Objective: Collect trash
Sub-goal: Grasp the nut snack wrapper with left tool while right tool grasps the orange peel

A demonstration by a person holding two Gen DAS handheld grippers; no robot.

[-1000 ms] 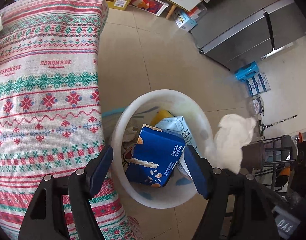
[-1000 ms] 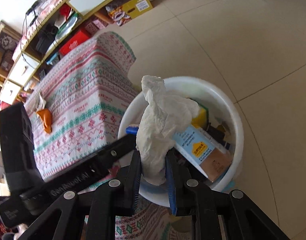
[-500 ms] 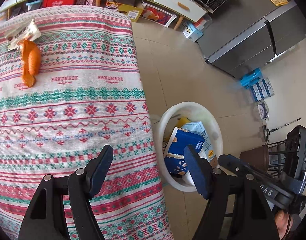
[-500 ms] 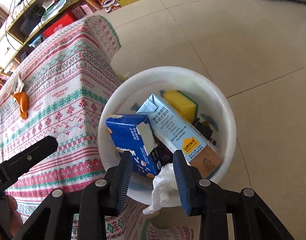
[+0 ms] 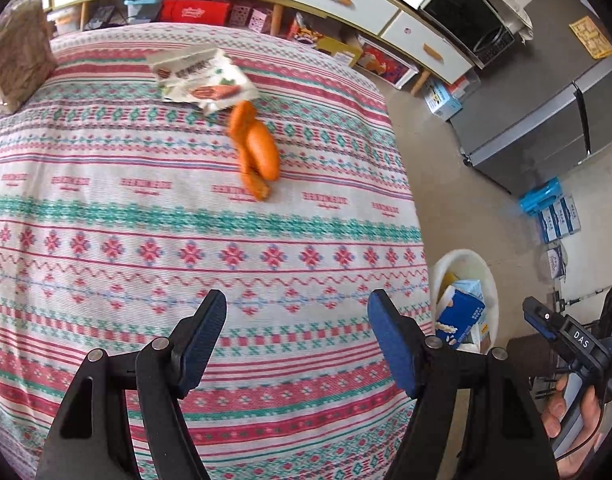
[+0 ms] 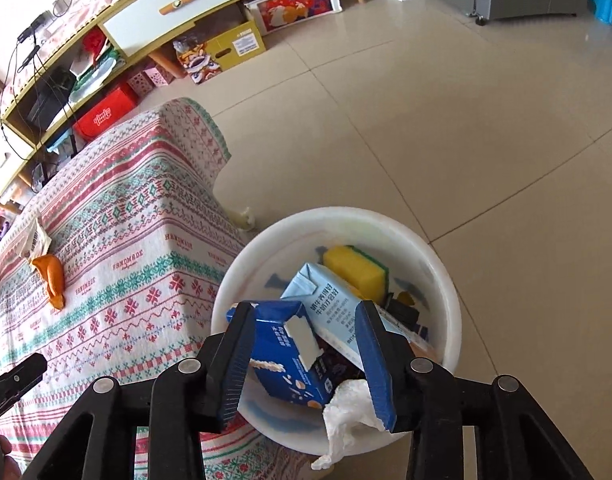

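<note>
A white bin (image 6: 446,280) stands on the floor beside the cloth-covered table; it holds a dark blue carton (image 6: 289,360), a light blue carton (image 6: 330,304), a yellow sponge (image 6: 358,268) and a crumpled white tissue (image 6: 346,412) draped at its near rim. My right gripper (image 6: 306,364) is open and empty just above the bin. My left gripper (image 5: 297,344) is open and empty above the table. An orange peel (image 5: 255,152) and a snack wrapper (image 5: 201,80) lie on the cloth ahead of it. The bin also shows in the left wrist view (image 5: 488,276).
The table wears a patterned red-green cloth (image 5: 105,220). A brown block (image 5: 17,56) sits at its far left corner. Low cabinets (image 6: 177,12) with boxes line the far wall. A grey fridge (image 5: 546,120) stands across the tiled floor (image 6: 466,120).
My right gripper opened and let the tissue fall into the bin. My left gripper swung from above the bin to above the table, bringing the peel and wrapper into view.
</note>
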